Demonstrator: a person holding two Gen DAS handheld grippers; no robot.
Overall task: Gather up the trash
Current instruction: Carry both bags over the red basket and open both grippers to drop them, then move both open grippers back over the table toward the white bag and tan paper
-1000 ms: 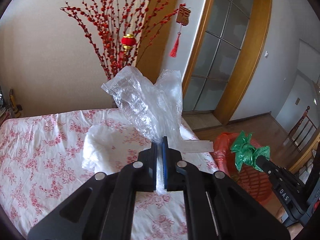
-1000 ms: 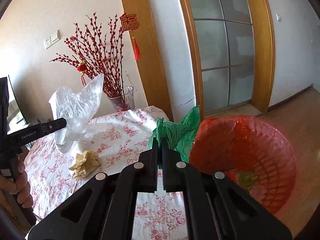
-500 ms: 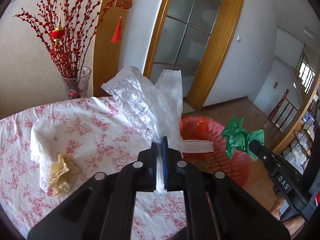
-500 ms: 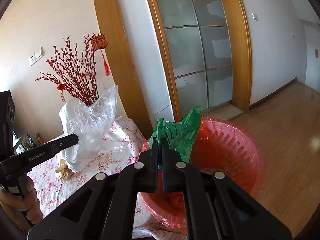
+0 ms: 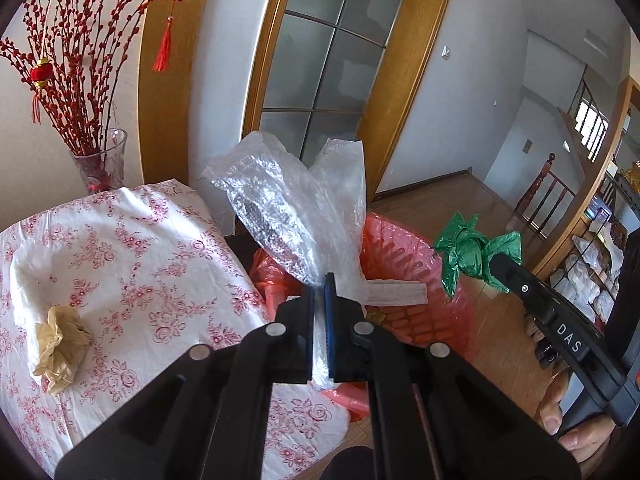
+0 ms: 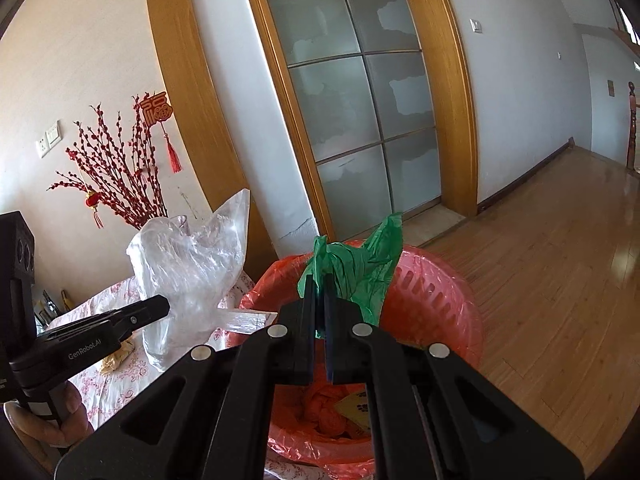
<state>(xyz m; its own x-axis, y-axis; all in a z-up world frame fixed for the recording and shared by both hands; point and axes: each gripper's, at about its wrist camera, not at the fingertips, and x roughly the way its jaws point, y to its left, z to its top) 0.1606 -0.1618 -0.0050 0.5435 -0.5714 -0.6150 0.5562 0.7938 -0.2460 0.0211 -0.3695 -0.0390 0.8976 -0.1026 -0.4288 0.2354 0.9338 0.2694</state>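
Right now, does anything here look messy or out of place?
Yes: a crumpled brown paper lies loose on the tablecloth, not in the red bin. Nothing looks spilled or broken.

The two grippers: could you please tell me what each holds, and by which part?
Left gripper: crumpled clear plastic bag, pinched at its lower bunched end. Right gripper: crumpled green plastic bag, pinched at its lower edge.

A crumpled clear plastic bag (image 5: 292,216) with a white paper strip at its base stands up out of clamped jaws, above the near rim of the red bin (image 5: 404,264). A crumpled green plastic bag (image 6: 356,268) is pinched the same way, directly over the bin's mouth. The bin, a slotted basket lined with red film, sits on the wooden floor and holds some scraps. A wad of tan paper (image 5: 60,344) lies on the floral tablecloth.
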